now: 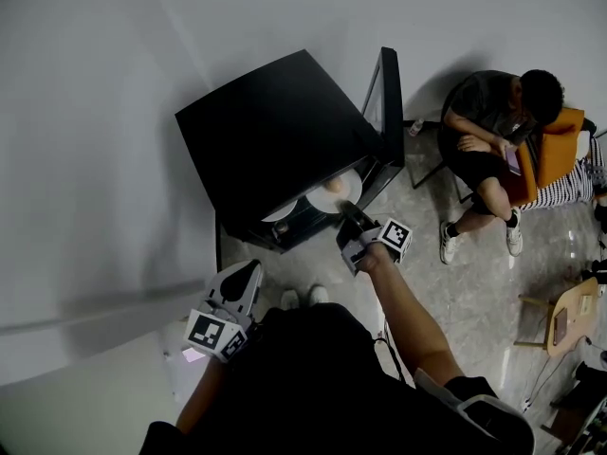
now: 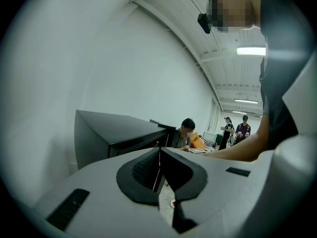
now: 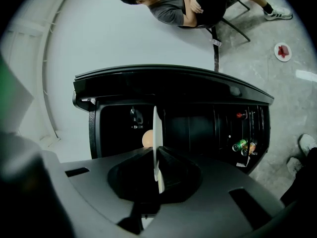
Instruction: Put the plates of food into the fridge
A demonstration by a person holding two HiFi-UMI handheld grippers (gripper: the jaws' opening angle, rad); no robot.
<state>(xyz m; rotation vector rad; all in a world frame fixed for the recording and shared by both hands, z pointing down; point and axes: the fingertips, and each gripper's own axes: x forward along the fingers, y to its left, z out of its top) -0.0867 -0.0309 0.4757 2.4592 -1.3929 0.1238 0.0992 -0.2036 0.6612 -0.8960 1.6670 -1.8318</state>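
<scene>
right gripper (image 3: 157, 155) fingers pinch plate (image 3: 156, 128) rim at fridge (image 3: 198, 128) mouth; tilting could roll food (image 3: 146, 139) off; left gripper (image 2: 159, 155) fingers pressed together, empty

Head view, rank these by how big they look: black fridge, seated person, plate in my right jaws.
Largest: fridge.
Then: seated person.
Smallest: plate, though the fridge top hides part of it.

Seated person in dark grey shirt (image 1: 486, 112) on orange chair (image 1: 561, 133); light wooden stool (image 1: 572, 313) nearby on grey marbled floor (image 1: 474, 282); small white dish with red contents (image 3: 283, 51) lying apart.
</scene>
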